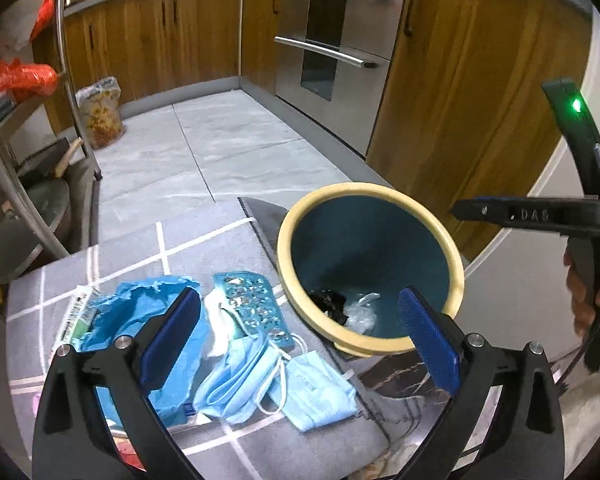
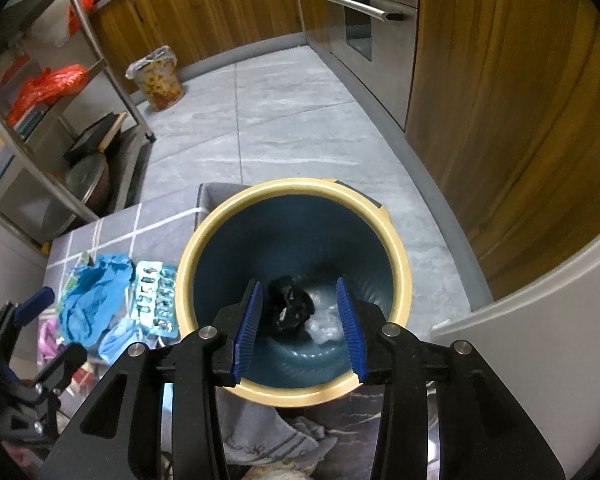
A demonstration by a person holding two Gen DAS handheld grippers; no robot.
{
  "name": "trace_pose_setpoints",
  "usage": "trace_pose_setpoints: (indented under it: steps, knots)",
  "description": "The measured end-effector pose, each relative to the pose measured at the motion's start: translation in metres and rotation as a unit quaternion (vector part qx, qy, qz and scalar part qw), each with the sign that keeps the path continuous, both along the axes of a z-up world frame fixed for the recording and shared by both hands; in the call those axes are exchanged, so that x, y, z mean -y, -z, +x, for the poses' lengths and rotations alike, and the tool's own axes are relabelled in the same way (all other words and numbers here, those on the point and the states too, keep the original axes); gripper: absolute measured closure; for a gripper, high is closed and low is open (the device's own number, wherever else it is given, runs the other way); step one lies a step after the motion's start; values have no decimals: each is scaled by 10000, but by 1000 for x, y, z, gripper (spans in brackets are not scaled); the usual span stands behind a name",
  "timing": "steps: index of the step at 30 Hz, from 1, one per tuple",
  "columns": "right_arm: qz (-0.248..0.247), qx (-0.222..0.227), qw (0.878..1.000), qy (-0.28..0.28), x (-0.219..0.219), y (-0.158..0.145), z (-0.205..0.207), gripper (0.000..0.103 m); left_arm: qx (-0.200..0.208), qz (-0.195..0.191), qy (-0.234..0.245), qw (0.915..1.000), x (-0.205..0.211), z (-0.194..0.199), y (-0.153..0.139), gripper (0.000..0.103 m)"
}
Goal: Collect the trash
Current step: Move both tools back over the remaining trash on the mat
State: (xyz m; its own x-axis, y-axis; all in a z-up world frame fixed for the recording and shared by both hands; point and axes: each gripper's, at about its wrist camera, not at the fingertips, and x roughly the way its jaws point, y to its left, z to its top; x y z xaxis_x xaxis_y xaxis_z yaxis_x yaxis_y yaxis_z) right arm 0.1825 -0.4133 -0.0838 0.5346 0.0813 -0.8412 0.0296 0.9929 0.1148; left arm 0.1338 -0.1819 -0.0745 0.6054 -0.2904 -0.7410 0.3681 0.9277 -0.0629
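Observation:
My left gripper (image 1: 300,340) stands wide open above a grey mat (image 1: 148,248), with nothing between its pads. Under it lie a crumpled blue glove (image 1: 140,312), a teal blister pack (image 1: 252,308), a white wad (image 1: 216,320) and two light-blue face masks (image 1: 240,380). To the right stands a round bin (image 1: 380,190) with a cream rim. My right gripper (image 2: 300,330) hovers over the bin (image 2: 300,186), jaws partly open and gripping nothing. Down in the bin lie a black lump (image 2: 290,304) and clear plastic (image 2: 324,328). The left gripper (image 2: 50,332) shows at the lower left.
A metal rack (image 2: 112,92) with pans and orange bags stands to the left. A floral bin (image 2: 158,76) sits by the wooden cabinets, and an oven (image 1: 332,40) is built in on the right. A hand (image 1: 584,296) holds the other tool. The tiled floor (image 1: 220,148) lies beyond the mat.

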Motion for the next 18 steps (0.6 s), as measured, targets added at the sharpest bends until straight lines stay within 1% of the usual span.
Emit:
trace_pose_setpoints:
  steps: [2,5,8,11,14,18]
  knots:
    - [-12,50,10000,57,1,-3,-4,61,164,178,100,9997,1,-7,-1,5]
    - [-88,141,9998,100,-1,-6,-12,57,351,393,360,9980,1,-13,-1,5]
    - [-123,216,9997,64,-5,-10,-18,55,429,519,487,9965,-8,-23,-1,5]
    - [-80,327,9994,37,-12,-16,-23,53,784,683,381,9939,-20,-34,-8,5]
    - [-94,446,9990,14,-24,-22,-27,46,935,505,241,9940,-41,-41,-17,6]
    - [-150,669,9975,-178,-53,-28,-32,30,967,548,-73,9938,-66,-42,-17,6]
